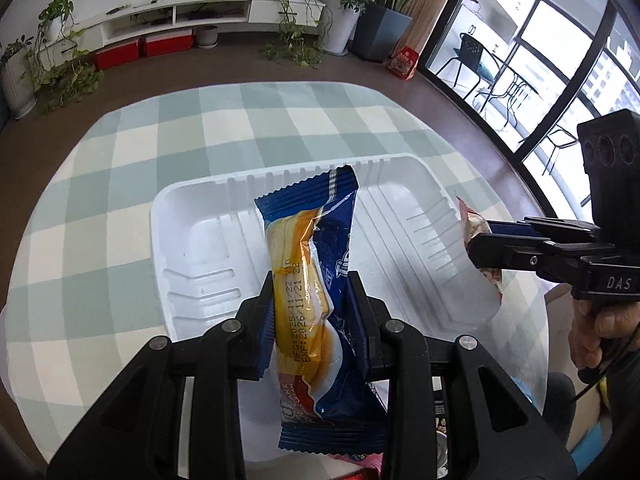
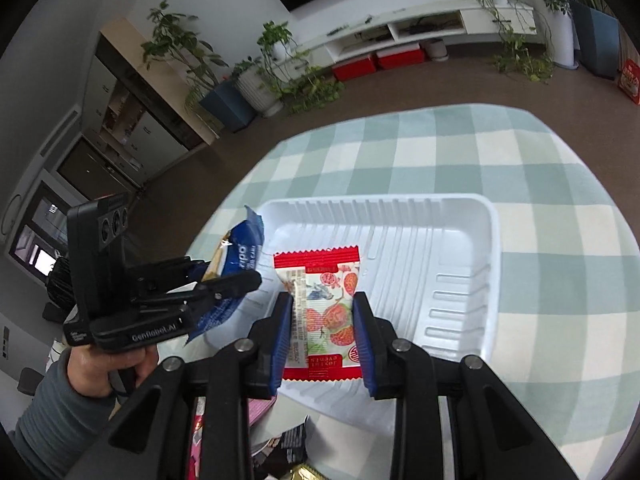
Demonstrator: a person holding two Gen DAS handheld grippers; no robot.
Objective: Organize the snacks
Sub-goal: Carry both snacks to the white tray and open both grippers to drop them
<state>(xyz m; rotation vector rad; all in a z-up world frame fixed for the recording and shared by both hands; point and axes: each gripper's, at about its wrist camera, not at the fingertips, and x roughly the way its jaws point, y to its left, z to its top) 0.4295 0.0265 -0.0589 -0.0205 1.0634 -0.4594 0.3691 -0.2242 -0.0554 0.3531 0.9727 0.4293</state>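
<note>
My left gripper is shut on a long blue and orange cake packet, held lengthwise over the near part of a white plastic tray. In the right wrist view the same left gripper and its blue packet hang at the tray's left rim. My right gripper is shut on a red-edged strawberry snack packet above the white tray. From the left wrist view the right gripper reaches in from the right with that strawberry packet at the tray's right rim.
The tray sits on a round table with a green and white checked cloth. Several loose snack packets lie near the table's front edge under the grippers. A person's hand holds the left gripper. Potted plants and a low white cabinet line the far wall.
</note>
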